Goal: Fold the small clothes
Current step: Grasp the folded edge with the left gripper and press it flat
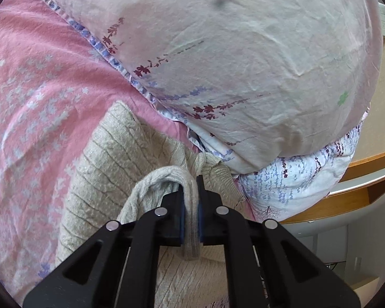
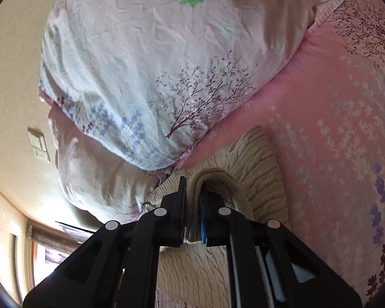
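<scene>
A beige knitted garment (image 1: pixel 120 159) lies on the pink floral bedsheet (image 1: pixel 33 82). My left gripper (image 1: pixel 190 179) is shut on a ribbed edge of the beige knitted garment, which loops up between the blue pads. In the right wrist view the same garment (image 2: pixel 256 164) lies on the sheet (image 2: pixel 333 128), and my right gripper (image 2: pixel 192 182) is shut on another ribbed edge of it. Both pinched edges are lifted a little off the rest of the knit.
A large pale floral pillow (image 1: pixel 231 59) sits just beyond the garment, also in the right wrist view (image 2: pixel 154 64), stacked on a second one (image 2: pixel 95 179). A wooden bed frame (image 1: pixel 351 192) and beige wall (image 2: pixel 12 77) with a switch plate (image 2: pixel 38 143) lie past them.
</scene>
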{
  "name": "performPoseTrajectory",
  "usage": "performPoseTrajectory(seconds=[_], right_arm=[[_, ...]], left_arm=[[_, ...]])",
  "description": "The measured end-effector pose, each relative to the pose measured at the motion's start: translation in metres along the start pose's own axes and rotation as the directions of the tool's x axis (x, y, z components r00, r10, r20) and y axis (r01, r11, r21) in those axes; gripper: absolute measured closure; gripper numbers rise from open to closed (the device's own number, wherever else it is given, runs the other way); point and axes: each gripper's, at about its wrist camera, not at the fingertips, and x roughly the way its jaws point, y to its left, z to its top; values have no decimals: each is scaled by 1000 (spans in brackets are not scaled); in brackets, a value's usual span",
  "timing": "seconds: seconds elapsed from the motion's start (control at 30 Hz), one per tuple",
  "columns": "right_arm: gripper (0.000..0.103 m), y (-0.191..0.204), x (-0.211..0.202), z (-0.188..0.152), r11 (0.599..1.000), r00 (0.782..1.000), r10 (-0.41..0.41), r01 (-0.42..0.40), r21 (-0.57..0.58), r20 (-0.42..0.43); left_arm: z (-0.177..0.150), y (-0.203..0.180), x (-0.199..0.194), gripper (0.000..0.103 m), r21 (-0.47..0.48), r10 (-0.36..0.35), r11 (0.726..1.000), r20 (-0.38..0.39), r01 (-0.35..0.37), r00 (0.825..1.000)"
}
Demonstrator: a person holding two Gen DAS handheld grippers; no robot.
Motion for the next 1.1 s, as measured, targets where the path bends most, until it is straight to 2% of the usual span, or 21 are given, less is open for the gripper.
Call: performPoseTrajectory(seconds=[0.1,0.17,0.23,0.3,0.37,0.47,0.6,0.67,0.8,0.87,0.97,1.1], right_arm=[[93,-10,14,7,997,998,-58,58,56,-8],[91,-17,20,9,991,997,-78,80,110,-21],[67,-19,24,11,988,997,-70,73,136,-27],[58,-15,25,12,990,998,-55,55,126,-6],[53,-6,24,13,994,998,-61,61,90,2],[51,8,13,12,994,993,-108,108,9,40],[52,19,-14,0,971,978,-195,204,-126,81],[52,21,-23,-12,949,968,-241,250,-192,71],[57,16,-30,-37,909,949,-313,306,-285,21],[59,14,-30,-48,897,943,-334,318,-307,3],[64,11,-28,-59,884,935,-354,332,-331,-6],[84,15,-27,-64,855,923,-384,363,-371,18]], left_arm=[[4,12,11,96,-109,-13,994,10,14,1000],[5,17,14,93,-148,-12,989,18,15,1000],[6,14,15,88,-136,-2,991,19,5,1000],[9,9,13,74,-115,-2,993,27,5,1000],[12,4,8,54,-100,-15,995,39,19,999],[13,-7,-4,43,-34,19,999,64,-17,998],[4,-19,-26,44,118,109,986,99,-121,989],[-5,-22,-34,45,195,170,962,110,-189,979],[-28,-23,-40,52,320,279,899,109,-299,954],[-38,-18,-39,56,356,311,876,99,-325,945],[-52,-10,-33,63,382,337,858,80,-342,938],[-66,-3,-29,75,415,363,833,91,-366,927]])
